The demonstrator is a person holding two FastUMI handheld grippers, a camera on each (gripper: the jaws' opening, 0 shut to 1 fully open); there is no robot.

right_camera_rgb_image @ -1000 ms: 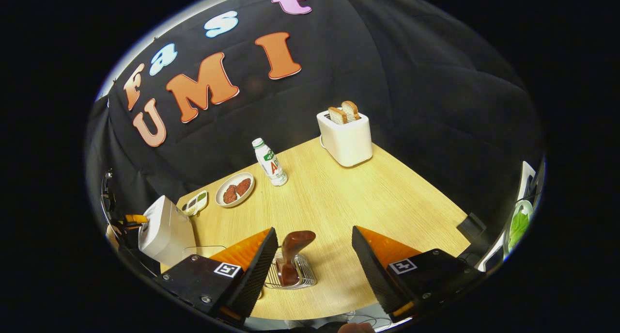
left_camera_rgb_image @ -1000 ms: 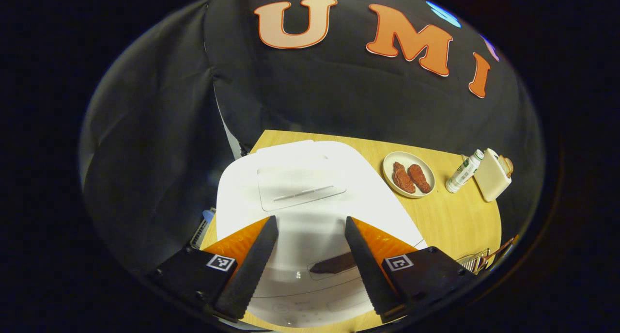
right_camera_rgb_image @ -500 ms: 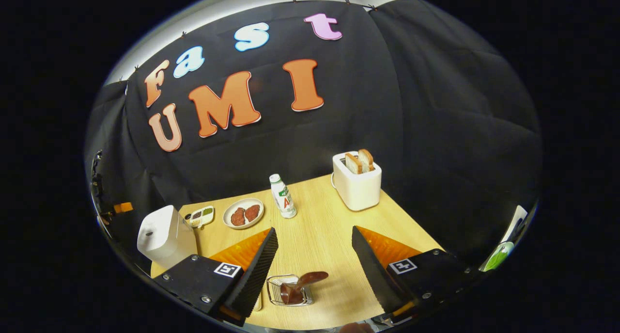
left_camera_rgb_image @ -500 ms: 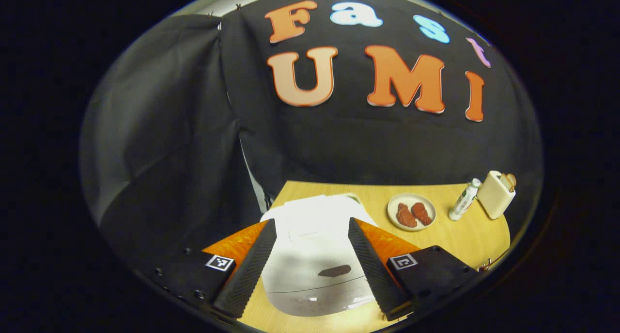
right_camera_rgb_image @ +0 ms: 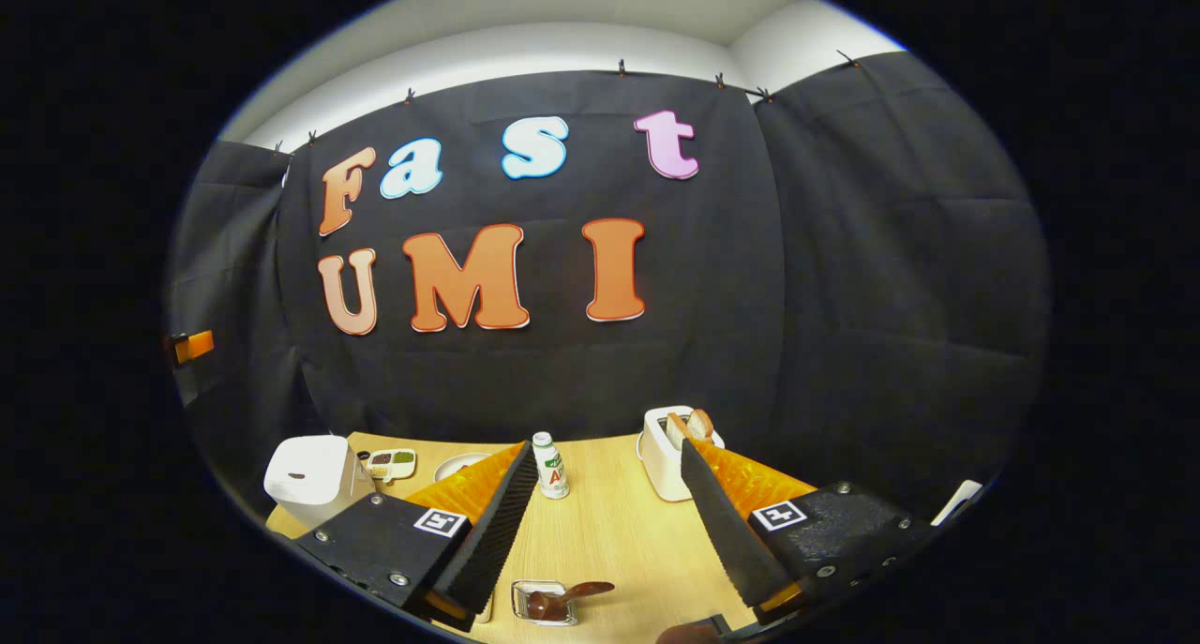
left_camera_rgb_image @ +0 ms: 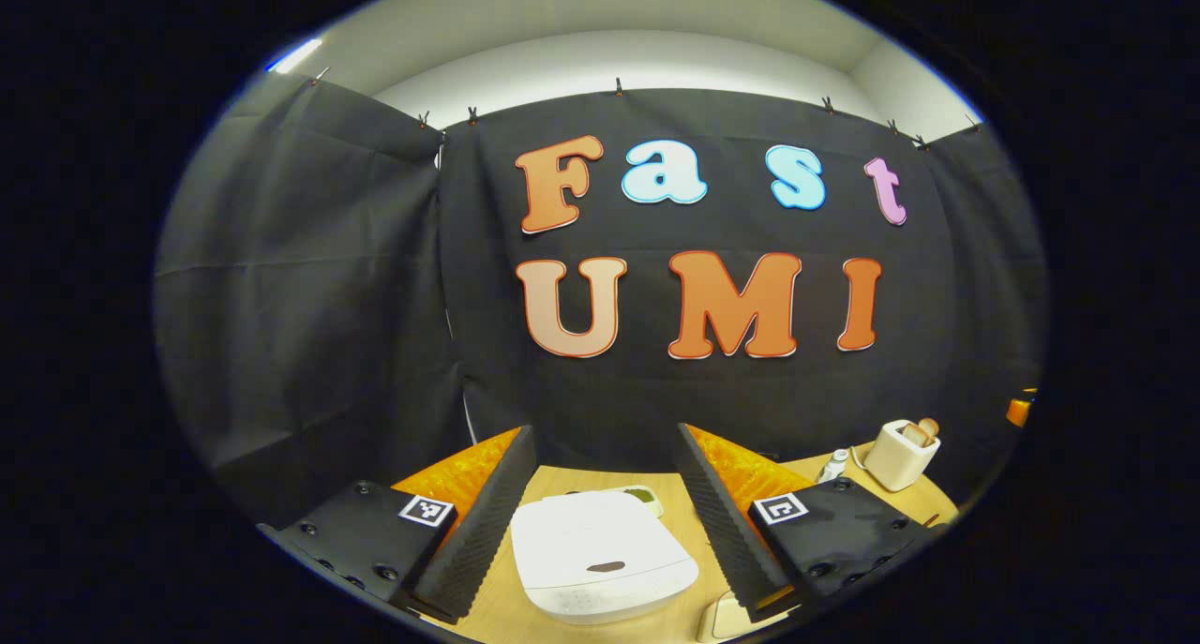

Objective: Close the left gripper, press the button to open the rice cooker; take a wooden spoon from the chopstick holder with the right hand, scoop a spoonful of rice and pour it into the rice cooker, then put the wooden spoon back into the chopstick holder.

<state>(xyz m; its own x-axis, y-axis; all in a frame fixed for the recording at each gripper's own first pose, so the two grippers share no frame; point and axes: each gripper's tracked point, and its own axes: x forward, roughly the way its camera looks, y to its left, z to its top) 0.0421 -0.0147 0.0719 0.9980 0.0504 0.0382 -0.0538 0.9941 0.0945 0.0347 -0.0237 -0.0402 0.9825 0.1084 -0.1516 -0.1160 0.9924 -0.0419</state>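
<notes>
The white rice cooker [left_camera_rgb_image: 600, 555] stands on the wooden table with its lid down and a dark button [left_camera_rgb_image: 606, 566] at its front. My left gripper [left_camera_rgb_image: 603, 433] is open, well back from the cooker and above it, with nothing between its fingers. In the right gripper view the cooker [right_camera_rgb_image: 305, 480] is far left. A wire chopstick holder [right_camera_rgb_image: 539, 604] near the table's front edge holds a brown wooden spoon [right_camera_rgb_image: 574, 592] that leans right. My right gripper [right_camera_rgb_image: 609, 445] is open and empty, above the holder and behind it.
A white toaster [right_camera_rgb_image: 664, 455] with bread, a small bottle [right_camera_rgb_image: 548, 466], a plate [right_camera_rgb_image: 459, 463] and a divided sauce dish [right_camera_rgb_image: 392, 461] stand along the back of the table [right_camera_rgb_image: 609, 531]. A cream object [left_camera_rgb_image: 720, 618] lies right of the cooker.
Both grippers have drawn back from the table and tilted up. The cooker and the holder now look smaller and lower in the views. Both stayed open.
</notes>
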